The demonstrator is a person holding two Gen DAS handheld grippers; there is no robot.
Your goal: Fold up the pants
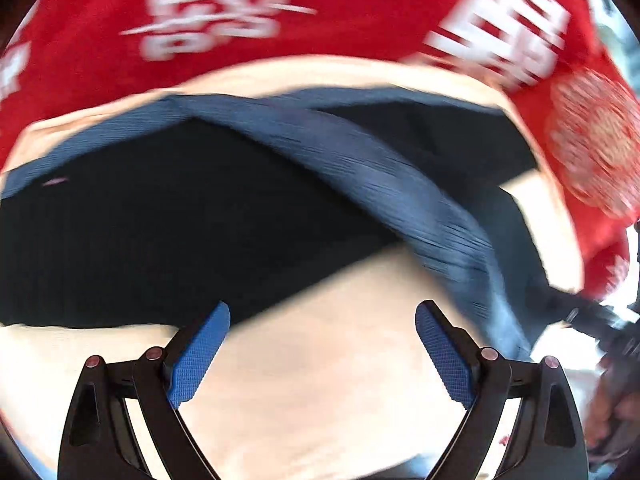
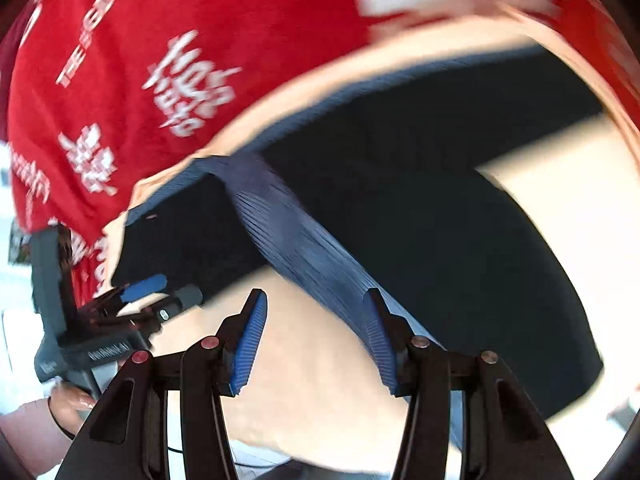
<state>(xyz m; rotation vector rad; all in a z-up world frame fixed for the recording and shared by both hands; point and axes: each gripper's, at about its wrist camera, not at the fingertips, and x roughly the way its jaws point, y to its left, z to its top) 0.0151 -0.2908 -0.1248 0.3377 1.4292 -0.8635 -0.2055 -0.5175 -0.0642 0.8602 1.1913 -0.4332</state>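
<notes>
Left wrist view: your left hand-held gripper [image 1: 322, 350] stands wide open over bare counter [image 1: 320, 380], nothing between its blue pads [image 1: 196, 356].
Pants: the pants [image 1: 140, 232] lie dark on the pale counter, just ahead of the left tips, with a ribbed blue band [image 1: 360, 160] running aslant across them towards the right.
Red cloth: a red printed cloth [image 1: 320, 8] sits beyond the counter's far edge, clear of the pants.
Right wrist view: your right hand-held gripper [image 2: 316, 340] is about half open and holds nothing; its right-hand pad [image 2: 380, 344] sits at the end of the band, though the blur hides whether it touches.
Other gripper: the left one shows at this view's left edge, open too, with your hand [image 2: 68, 404] on its handle.
Stage, as I judge it: both tools are free, so a regrasp comes before the next fold.
Risk, snag: that pad so near the band could drag the cloth and spoil how it lies, if you sweep sideways.
Risk, thin pinch: closing on the top layer alone would lift one ply and skew the fold.
Risk, uneven lift: grips taken at unlike points would leave the legs misaligned.
Risk, speed: both views are smeared, so aiming now is unsure; slow down before you close.
</notes>
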